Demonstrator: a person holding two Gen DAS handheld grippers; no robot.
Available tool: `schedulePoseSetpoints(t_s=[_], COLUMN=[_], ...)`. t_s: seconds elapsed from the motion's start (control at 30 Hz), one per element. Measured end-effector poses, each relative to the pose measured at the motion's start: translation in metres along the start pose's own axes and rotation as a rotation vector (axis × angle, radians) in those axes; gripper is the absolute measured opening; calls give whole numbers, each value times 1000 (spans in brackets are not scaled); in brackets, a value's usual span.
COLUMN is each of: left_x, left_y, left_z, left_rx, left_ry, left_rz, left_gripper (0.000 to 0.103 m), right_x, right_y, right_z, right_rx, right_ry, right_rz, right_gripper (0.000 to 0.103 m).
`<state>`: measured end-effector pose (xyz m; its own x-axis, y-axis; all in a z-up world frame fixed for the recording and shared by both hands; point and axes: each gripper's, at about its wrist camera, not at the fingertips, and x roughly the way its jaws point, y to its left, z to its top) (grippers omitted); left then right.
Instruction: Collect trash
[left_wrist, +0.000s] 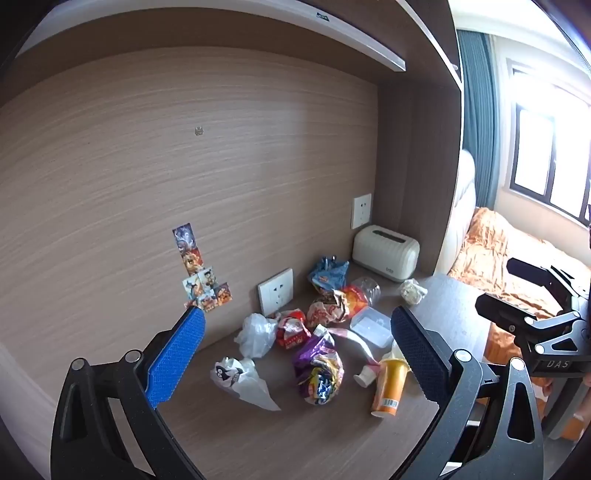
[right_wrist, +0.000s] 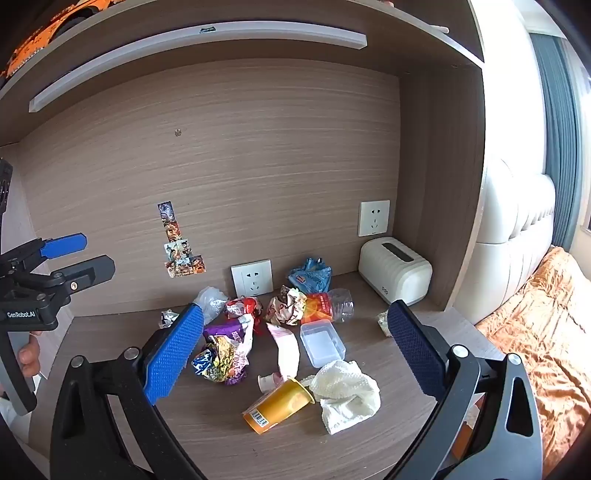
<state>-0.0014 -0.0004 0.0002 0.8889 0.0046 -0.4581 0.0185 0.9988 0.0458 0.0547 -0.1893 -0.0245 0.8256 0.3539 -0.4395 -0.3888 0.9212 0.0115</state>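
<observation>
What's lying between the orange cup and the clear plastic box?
A flattened pink tube, seen in the right wrist view, lies between the orange cup and the clear plastic box.

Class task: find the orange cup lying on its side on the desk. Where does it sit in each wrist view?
Left wrist: orange cup, lower right of centre, beside the right finger.
Right wrist: orange cup, bottom centre, touching the white tissue.
Shared landmark: cream toaster-shaped box at the desk's back right.

Place: we see a bedroom at home.
Desk: a built-in wood-grain desk (right_wrist: 332, 443) with a shelf (right_wrist: 207, 44) above it.
Back panel: wall sockets (right_wrist: 252, 277) and cartoon stickers (right_wrist: 177, 243).
Beside the desk's right edge: a bed (right_wrist: 535, 332) with orange bedding and a padded headboard (right_wrist: 517, 229).
Light: a curtained window (left_wrist: 535, 155).
</observation>
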Motion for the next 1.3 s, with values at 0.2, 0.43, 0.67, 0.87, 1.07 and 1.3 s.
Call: schedulePoseSetpoints(t_s=[0.2, 0.43, 0.67, 0.87, 1.07, 1.3], left_x=[-15, -2, 1, 1, 3, 3], left_y=[3, 4, 4, 6, 9, 9], left_z=[-1, 2, 3, 0, -2, -3], left_rx=[-18, -19, -10, -22, -31, -23], left_ry=[-1, 36, 39, 37, 41, 35], left_rz=[-13, -40, -39, -41, -43, -38], left_gripper=[99, 99, 99, 99, 99, 99], right_x=[-3, -3, -4, -4, -1, -5], right_y=[2, 3, 2, 0, -4, 2], right_z=[-3, -2, -3, -3, -3, -4], right_rx=[4, 24, 41, 50, 54, 2], right_ry=[9, 17, 12, 25, 43, 12], right_rz=[-3, 6, -11, -39, -83, -147], right_gripper=[100, 100, 100, 100, 100, 100])
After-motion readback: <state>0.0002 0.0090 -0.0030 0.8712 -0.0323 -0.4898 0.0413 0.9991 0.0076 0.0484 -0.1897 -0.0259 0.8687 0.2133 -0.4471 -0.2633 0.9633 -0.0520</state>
